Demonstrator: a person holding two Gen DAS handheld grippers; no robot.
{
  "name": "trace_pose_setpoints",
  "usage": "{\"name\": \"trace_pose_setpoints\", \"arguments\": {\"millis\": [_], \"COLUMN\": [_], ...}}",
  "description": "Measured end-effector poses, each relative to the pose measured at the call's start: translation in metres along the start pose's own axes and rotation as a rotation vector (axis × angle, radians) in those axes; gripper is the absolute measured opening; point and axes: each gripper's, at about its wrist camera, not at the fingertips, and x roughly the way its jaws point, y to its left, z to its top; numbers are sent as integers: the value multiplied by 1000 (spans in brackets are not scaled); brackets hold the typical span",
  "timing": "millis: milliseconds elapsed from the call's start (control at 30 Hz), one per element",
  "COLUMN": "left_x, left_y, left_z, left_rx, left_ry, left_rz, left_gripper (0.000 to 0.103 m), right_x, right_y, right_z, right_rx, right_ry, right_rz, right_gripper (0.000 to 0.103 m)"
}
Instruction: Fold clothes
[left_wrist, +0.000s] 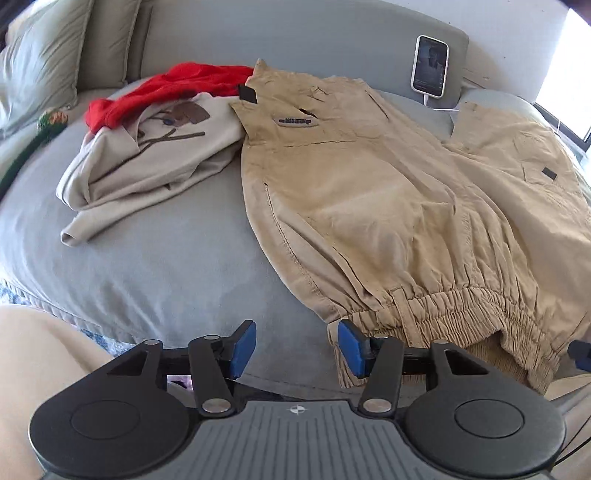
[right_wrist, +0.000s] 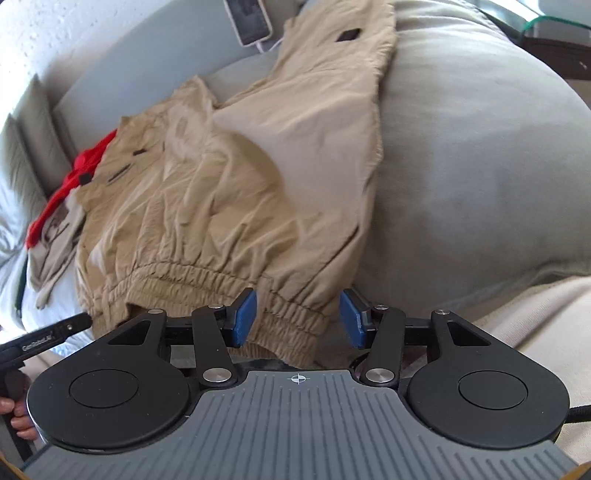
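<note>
From my remote seat, both tools hang over the elastic waistband of the khaki trousers (left_wrist: 369, 192), which lie spread flat across a grey bed (left_wrist: 166, 266) with the waistband at the near edge and the legs running away toward the headboard.

Left of the trousers, a cream sweatshirt (left_wrist: 155, 155) with a brown printed figure lies crumpled on the bedding, and a red garment (left_wrist: 159, 88) is bunched just behind it, touching the trousers' far hem. Farther left, pale green pillows (left_wrist: 40, 62) lean against the headboard.

My left gripper (left_wrist: 296, 349) stands with its blue pads (left_wrist: 243, 345) apart; only grey bedding shows between them, and the right-hand pad sits just beside the waistband's left corner, not pressing on it.

Beyond the trousers, a white phone (left_wrist: 429, 66) leans upright against the headboard, its cable trailing down to the bedding.

My right gripper (right_wrist: 297, 319) also has its pads spread, with the gathered waistband's right end between them; the left pad looks close against the elastic, though I cannot tell whether it touches. Right of the trousers, the bedding lies bare.
</note>
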Motion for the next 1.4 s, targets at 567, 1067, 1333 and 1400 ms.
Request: {"name": "trace_pose_setpoints", "arguments": {"millis": [567,1067,1333,1400], "left_x": [-10,-114,-102,-98], "left_y": [-33,-125,-138,-142], "left_z": [3,47,52,54], "left_rx": [141,284,286,287], "left_ry": [54,-201,-196,-215], "left_rz": [52,-58,-57,-20], "left_gripper": [15,67,64,68], "right_x": [13,-110,-119,-116], "right_y": [-30,64,80,76], "right_z": [16,77,90,93], "right_rx": [109,-153,-236,-207], "right_ry": [-20,-75,-124,-120], "right_rz": [-43,60,2,20], "right_gripper": [3,53,73,73]}}
